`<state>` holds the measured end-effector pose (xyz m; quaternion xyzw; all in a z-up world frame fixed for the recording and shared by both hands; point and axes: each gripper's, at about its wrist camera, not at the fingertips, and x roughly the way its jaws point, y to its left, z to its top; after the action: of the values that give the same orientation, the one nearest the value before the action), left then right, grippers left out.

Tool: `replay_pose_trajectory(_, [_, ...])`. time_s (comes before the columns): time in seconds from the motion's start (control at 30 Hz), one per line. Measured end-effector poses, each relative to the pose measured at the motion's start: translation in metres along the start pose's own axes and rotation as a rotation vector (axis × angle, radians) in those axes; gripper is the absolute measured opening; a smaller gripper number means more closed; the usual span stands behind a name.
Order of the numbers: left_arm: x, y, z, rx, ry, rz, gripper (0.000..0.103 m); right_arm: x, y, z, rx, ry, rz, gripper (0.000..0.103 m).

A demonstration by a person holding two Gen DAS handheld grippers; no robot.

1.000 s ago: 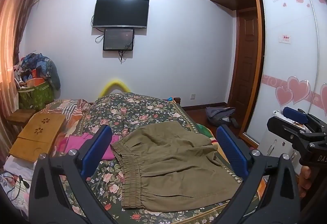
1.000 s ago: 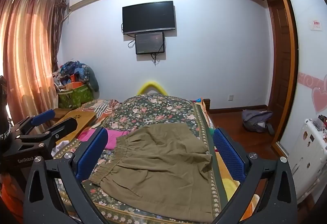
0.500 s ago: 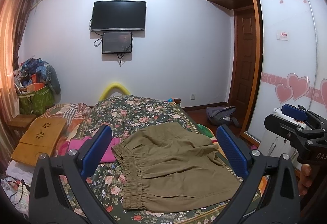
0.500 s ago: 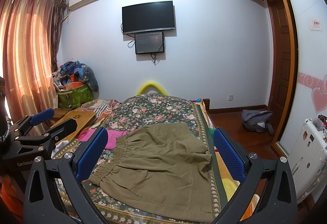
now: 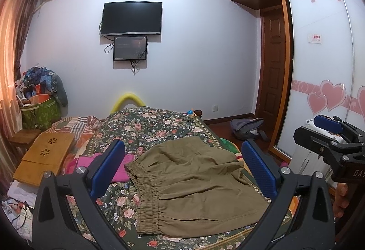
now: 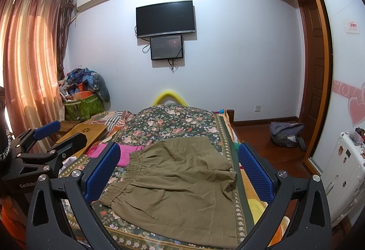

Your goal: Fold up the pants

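Pants (image 5: pixel 196 184): olive, spread flat on floral bedspread (image 5: pixel 146 122), lower centre of frame, elastic waistband at left. Left gripper (image 5: pixel 182 170), right gripper (image 6: pixel 179 170): jaws wide apart, empty, above cloth. Step: approach, no fold begun. Next, likely: descend and pinch an edge.

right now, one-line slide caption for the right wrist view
Open right tongs hover above olive pants lying flat on a floral bedspread, left tongs open alongside.
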<state>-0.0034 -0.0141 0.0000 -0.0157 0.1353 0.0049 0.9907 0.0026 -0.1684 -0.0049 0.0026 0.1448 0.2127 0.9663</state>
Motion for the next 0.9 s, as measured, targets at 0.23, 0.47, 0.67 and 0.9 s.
replay_pose_trajectory(0.23, [0.0019, -0.0010, -0.0012, -0.002, 0.005, -0.002, 0.103, 0.0002, 0.0005, -0.0009, 0.000, 0.000, 0.002, 0.102])
replay_pose_trajectory(0.47, [0.0023, -0.0001, -0.0018, -0.004, 0.002, 0.000, 0.103, 0.0008, 0.0008, -0.0019, -0.001, 0.002, 0.002, 0.102])
replay_pose_trajectory(0.67, [0.0031, 0.0009, -0.0027, -0.009, 0.006, -0.003, 0.103, 0.0015, 0.0013, -0.0026, 0.000, 0.003, 0.000, 0.103])
replay_pose_trajectory(0.9, [0.0044, 0.0020, -0.0030, -0.014, 0.007, -0.007, 0.103, 0.0032, 0.0006, -0.0046, 0.000, 0.006, 0.001, 0.102])
